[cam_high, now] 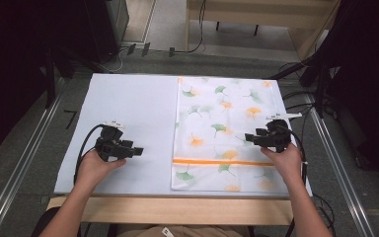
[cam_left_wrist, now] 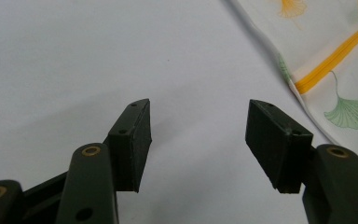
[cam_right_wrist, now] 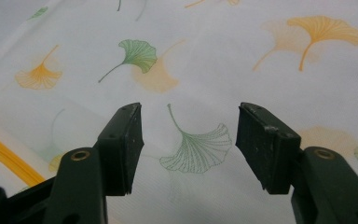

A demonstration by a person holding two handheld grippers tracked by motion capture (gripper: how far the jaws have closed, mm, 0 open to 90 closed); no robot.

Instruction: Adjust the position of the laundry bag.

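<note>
On the table point(cam_high: 128, 98), both tongs point(cam_high: 137, 151) point(cam_high: 249, 137) gape empty; the leaf-print cloth point(cam_high: 222, 123) runs past each gripper view's edge.

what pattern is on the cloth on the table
Green and orange ginkgo leaves on white cloth, plus one orange stripe; clearest in the right gripper view.

White cloth point(cam_high: 227, 128): green, orange ginkgo leaves, orange stripe point(cam_high: 217, 161). Pale blue mat point(cam_high: 128, 113). Black jaws.

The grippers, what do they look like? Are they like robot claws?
A bit! Each gripper, left gripper and right gripper, is a chunky black tool with two flat-faced jaws, small brass-coloured rivets and screw holes. A black cable loops from the left one, and each has a small white piece on top. The person's forearms are bare, with no sleeves showing.
</note>
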